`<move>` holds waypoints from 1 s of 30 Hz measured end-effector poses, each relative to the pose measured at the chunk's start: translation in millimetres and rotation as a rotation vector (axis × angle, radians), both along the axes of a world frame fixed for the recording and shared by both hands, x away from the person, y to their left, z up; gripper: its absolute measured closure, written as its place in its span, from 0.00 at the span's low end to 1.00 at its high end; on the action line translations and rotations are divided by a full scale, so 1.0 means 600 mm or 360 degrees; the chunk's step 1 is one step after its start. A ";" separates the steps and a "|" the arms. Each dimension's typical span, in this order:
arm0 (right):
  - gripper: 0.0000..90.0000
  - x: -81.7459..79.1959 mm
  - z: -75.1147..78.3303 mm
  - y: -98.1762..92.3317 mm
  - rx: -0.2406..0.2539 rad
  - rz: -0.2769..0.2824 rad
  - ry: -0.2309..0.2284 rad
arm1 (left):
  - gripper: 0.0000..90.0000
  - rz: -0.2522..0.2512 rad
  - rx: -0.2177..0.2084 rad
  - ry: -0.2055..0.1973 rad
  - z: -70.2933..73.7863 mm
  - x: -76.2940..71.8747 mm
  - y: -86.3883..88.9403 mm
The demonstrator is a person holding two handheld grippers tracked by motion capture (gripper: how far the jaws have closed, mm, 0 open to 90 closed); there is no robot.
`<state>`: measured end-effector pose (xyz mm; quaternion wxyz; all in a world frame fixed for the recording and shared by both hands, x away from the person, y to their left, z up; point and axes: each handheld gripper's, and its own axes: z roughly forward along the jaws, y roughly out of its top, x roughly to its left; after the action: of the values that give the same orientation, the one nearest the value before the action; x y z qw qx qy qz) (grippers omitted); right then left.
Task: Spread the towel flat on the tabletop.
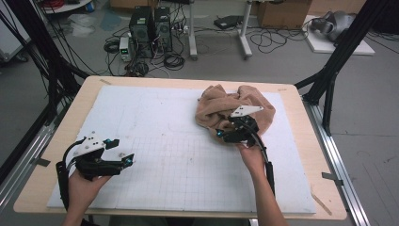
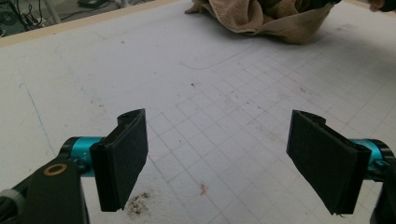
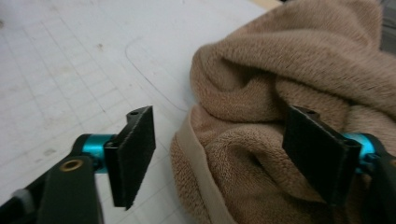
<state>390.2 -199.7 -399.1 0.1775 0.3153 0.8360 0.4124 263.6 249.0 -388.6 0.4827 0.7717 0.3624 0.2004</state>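
A crumpled tan towel (image 1: pixel 235 104) lies on the far right part of the white gridded board (image 1: pixel 160 122). My right gripper (image 1: pixel 225 133) sits at the towel's near-left edge. In the right gripper view the towel (image 3: pixel 280 70) bulges between the jaws of that gripper (image 3: pixel 219 135), which stand wide apart; its hemmed edge lies inside the left pad (image 3: pixel 133 154) with a gap, so nothing is pinched. My left gripper (image 1: pixel 120 151) rests at the near left of the board, open (image 2: pixel 217 140) over bare board, with the towel (image 2: pixel 275 21) far off at the top.
The board lies on a wooden table (image 1: pixel 56 155) whose rim shows all round. Black frame posts (image 1: pixel 329 80) stand at the table's far corners. Computers and cables (image 1: pixel 150 33) sit on the floor beyond. A dirt smudge (image 2: pixel 137 203) marks the board by the left jaw.
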 end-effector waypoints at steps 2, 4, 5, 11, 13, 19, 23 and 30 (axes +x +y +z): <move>0.35 0.008 -0.012 0.005 -0.0014 -0.0009 0.0036 | 0.24 0.0000 0.0005 0.0001 -0.001 0.000 0.000; 0.38 0.014 -0.023 0.009 -0.0058 -0.0027 0.0070 | 0.24 0.0001 0.0006 0.0005 -0.002 0.001 -0.001; 0.38 0.014 -0.023 0.009 -0.0058 -0.0027 0.0070 | 0.24 -0.0001 0.0006 0.0007 -0.002 0.001 -0.002; 0.75 0.022 -0.040 0.020 -0.0239 0.0020 0.0135 | 0.24 -0.0008 0.0009 0.0011 -0.003 0.001 -0.004; 0.82 0.022 -0.039 0.019 -0.0261 0.0049 0.0137 | 0.24 -0.0003 0.0012 0.0009 -0.003 0.000 -0.005; 0.85 0.001 -0.018 0.021 -0.0211 0.0189 0.0134 | 0.24 -0.0004 0.0007 0.0005 -0.002 0.000 -0.003; 0.85 -0.025 -0.001 0.027 -0.0137 0.0290 0.0111 | 0.24 -0.0003 0.0000 0.0001 -0.002 -0.002 -0.003; 0.85 -0.125 0.037 0.052 -0.0055 0.0546 0.0077 | 0.24 -0.0012 -0.0002 -0.0011 0.000 -0.004 -0.006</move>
<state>315.2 -168.6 -376.7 0.0898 0.1747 0.8885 0.4147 261.2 245.1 -388.6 0.4851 0.7721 0.3580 0.2009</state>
